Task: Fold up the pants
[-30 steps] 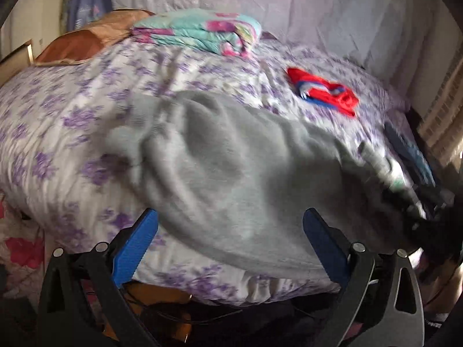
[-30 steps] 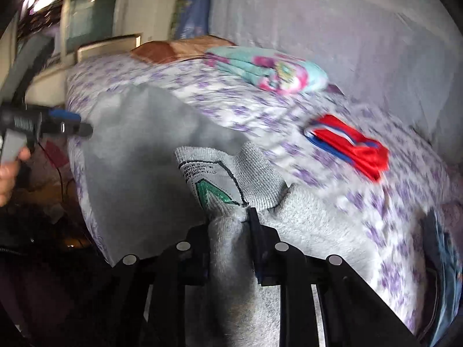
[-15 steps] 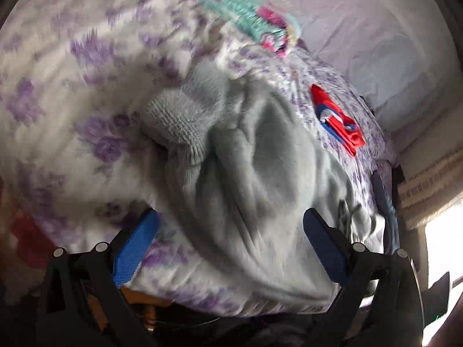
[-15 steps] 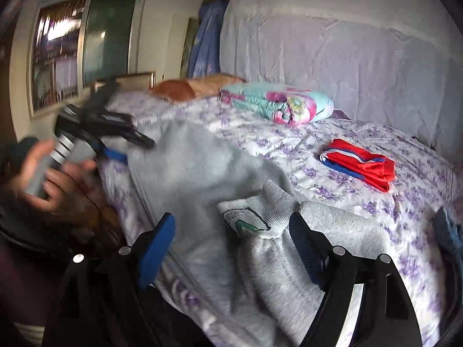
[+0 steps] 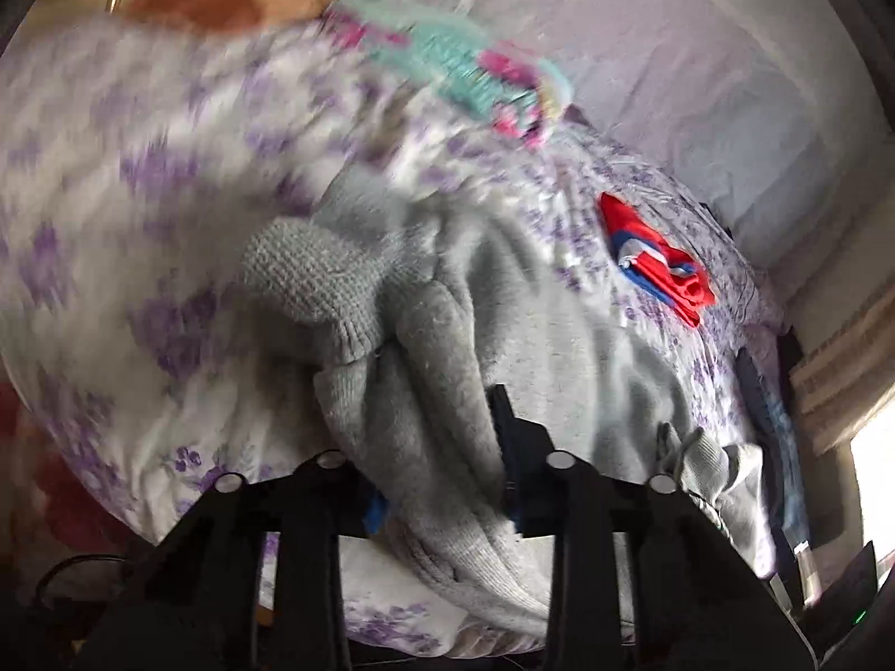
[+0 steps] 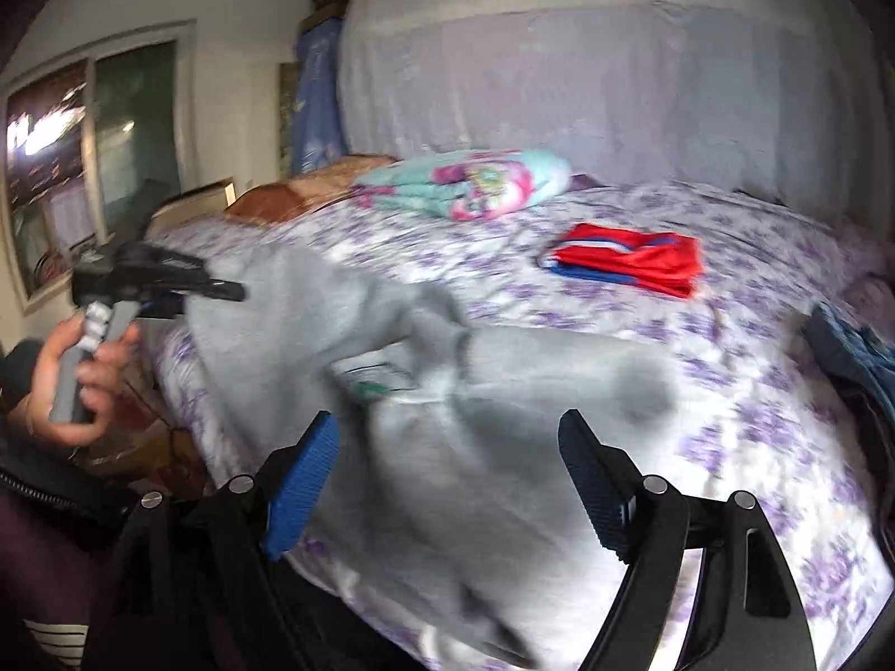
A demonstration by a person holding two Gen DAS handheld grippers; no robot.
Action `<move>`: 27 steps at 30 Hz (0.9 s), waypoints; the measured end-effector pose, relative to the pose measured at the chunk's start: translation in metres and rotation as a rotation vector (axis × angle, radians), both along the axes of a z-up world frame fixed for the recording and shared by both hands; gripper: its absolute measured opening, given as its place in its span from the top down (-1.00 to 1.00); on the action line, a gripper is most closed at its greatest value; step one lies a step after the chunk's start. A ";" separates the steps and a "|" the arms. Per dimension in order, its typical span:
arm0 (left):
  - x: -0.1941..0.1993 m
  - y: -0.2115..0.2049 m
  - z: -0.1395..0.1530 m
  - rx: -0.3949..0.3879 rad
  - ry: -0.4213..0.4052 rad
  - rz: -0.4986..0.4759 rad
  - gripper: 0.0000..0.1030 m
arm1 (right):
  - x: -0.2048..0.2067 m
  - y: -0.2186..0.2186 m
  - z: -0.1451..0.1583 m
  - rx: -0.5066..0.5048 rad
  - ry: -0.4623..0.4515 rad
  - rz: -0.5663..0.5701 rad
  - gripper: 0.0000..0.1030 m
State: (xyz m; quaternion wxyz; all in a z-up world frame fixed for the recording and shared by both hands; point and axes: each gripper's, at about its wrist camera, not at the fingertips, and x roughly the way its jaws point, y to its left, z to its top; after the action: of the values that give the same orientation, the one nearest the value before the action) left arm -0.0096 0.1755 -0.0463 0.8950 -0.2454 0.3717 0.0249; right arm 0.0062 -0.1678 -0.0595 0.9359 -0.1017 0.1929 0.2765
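Observation:
The grey sweatpants (image 5: 503, 346) lie bunched on the bed, ribbed cuff (image 5: 313, 274) toward the far left. My left gripper (image 5: 442, 458) is shut on a thick fold of the pants near the bed's front edge. In the right wrist view the pants (image 6: 503, 447) spread across the near side of the bed, and the left gripper (image 6: 224, 291) shows at the left, held by a hand, at the pants' left end. My right gripper (image 6: 447, 481) is open and empty above the pants' waist end.
The bed has a purple-flowered sheet (image 6: 755, 447). A folded red and blue garment (image 6: 632, 263) lies at the back right. A folded teal and pink blanket (image 6: 470, 184) and an orange pillow (image 6: 302, 195) lie at the back. Dark clothing (image 6: 856, 352) is at the right edge.
My left gripper went from open to shut on a fold of the pants. My right gripper let go of the waist a second ago and has stayed open, drawn back a little.

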 end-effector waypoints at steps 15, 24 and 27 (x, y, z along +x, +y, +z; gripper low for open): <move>-0.010 -0.320 0.010 0.534 -0.008 -0.876 -0.75 | -0.001 -0.162 0.018 0.271 0.013 -0.390 -0.58; -0.041 -0.246 0.068 0.335 -0.158 -0.854 -0.88 | 0.017 -0.125 0.029 0.332 0.090 -0.129 -0.59; -0.028 -0.220 0.063 0.307 -0.125 -0.769 -0.88 | 0.048 -0.100 0.022 0.340 0.192 -0.057 -0.72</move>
State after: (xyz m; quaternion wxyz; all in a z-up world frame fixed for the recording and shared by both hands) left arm -0.0377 -0.0444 0.0163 0.8862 0.0462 0.3731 -0.2708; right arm 0.0539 -0.2679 -0.0375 0.9245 0.0901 0.2347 0.2867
